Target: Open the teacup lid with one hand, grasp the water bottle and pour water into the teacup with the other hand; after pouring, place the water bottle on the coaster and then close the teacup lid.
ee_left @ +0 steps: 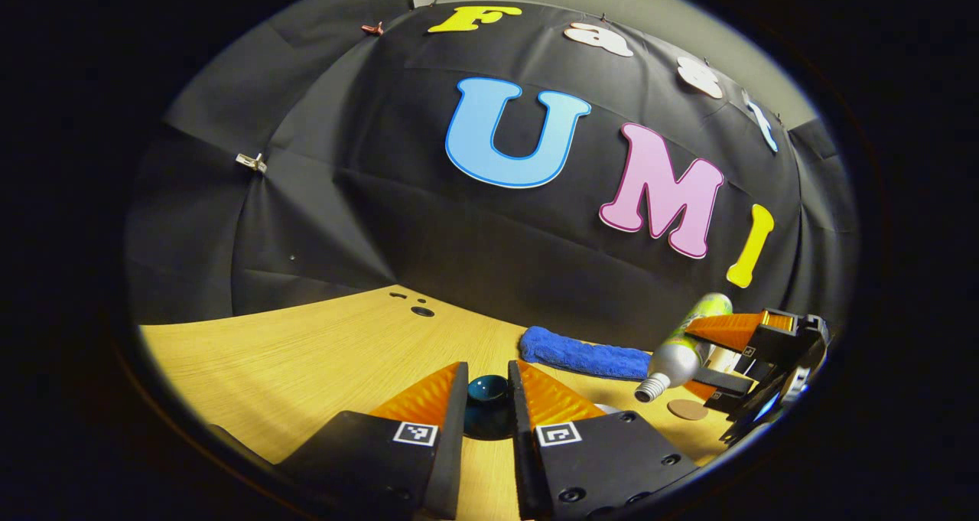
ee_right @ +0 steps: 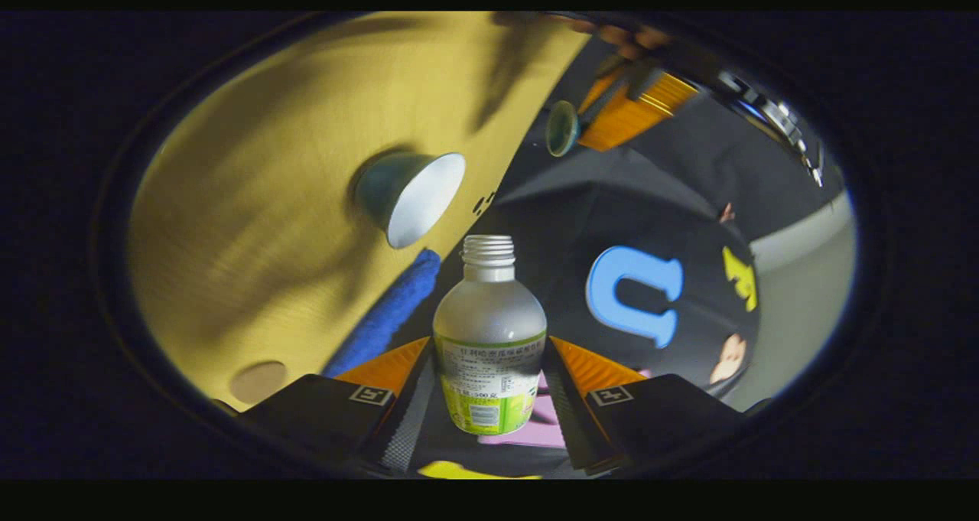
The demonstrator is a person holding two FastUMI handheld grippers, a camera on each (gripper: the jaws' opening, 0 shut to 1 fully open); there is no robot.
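Observation:
My left gripper is shut on the dark teal teacup lid, held above the wooden table. In the right gripper view the same lid hangs in the left gripper, well away from the cup. The teacup stands uncovered, its pale inside showing. My right gripper is shut on the capless water bottle. Seen from the left gripper view, the bottle is tilted neck-down in the right gripper. No stream of water can be made out.
A round brown coaster lies on the table below the tilted bottle, also visible as coaster. A blue cloth lies along the table's back edge by the black wall. A small dark hole marks the tabletop.

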